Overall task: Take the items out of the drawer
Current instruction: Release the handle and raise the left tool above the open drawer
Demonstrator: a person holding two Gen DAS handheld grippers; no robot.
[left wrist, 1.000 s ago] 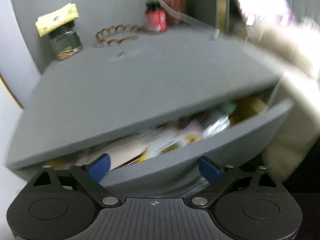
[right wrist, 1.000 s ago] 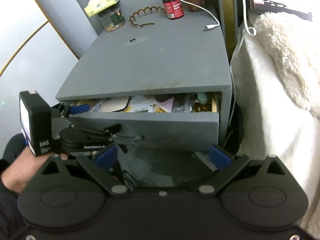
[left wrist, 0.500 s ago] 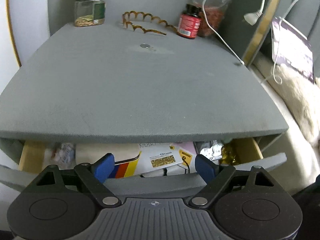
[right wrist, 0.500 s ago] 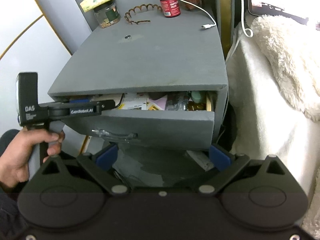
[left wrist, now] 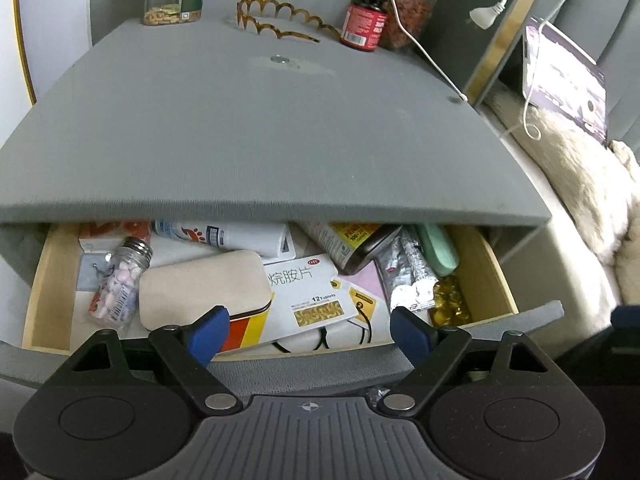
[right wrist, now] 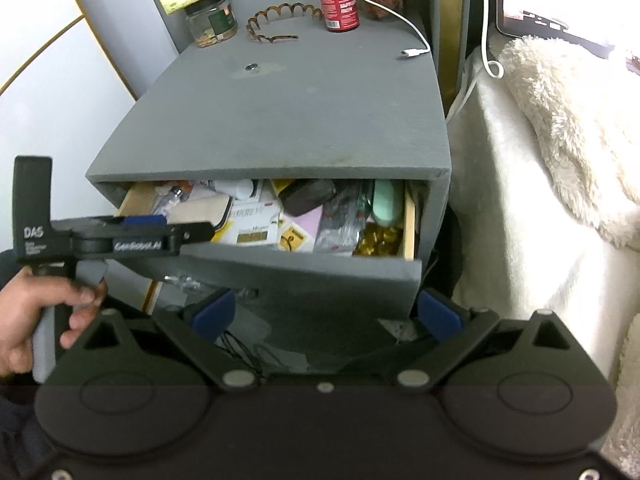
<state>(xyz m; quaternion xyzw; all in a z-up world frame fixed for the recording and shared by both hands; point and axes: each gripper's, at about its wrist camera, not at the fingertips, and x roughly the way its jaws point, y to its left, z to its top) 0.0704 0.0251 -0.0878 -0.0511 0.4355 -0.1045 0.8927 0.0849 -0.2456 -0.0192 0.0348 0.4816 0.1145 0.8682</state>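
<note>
We see a grey nightstand [left wrist: 280, 128], its pale-wood drawer [left wrist: 486, 268], a beige case [left wrist: 204, 286], and a mint-green case [left wrist: 438, 249].

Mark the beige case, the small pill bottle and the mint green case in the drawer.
beige case [left wrist: 204, 288], left wrist view, middle of its flat lid.
small pill bottle [left wrist: 120, 284], left wrist view, clear body over the pills.
mint green case [left wrist: 438, 250], left wrist view, middle of its top face.

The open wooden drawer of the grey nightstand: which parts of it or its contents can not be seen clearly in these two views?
- Rear of the wooden drawer: both views, hidden under the grey nightstand top.
- White medicine box: left wrist view, near end behind the left tongs.
- Drawer's left contents: right wrist view, partly behind the left tongs.
- Silver blister pack: print too small to read.
</note>
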